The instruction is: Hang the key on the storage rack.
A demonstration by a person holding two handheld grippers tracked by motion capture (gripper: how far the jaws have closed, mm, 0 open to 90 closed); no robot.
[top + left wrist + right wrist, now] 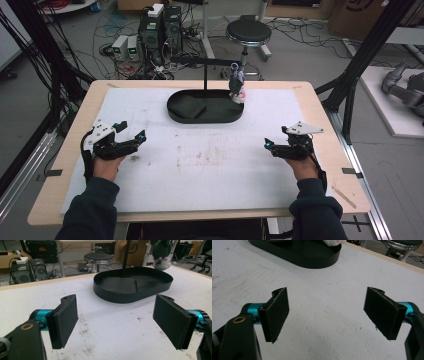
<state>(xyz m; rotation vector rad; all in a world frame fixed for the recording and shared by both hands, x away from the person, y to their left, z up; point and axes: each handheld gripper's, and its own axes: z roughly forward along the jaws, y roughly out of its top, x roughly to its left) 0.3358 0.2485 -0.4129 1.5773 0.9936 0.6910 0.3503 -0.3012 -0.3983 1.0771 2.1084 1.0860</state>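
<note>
Both grippers, left and right, stood open; the hanging plush toy looked soft, light, best pinched mid-body.

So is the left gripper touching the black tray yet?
Apart. The left gripper view shows bare white table between the open left gripper and the black tray.

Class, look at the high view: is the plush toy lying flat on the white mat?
No, the plush toy hangs over the black tray.
</note>
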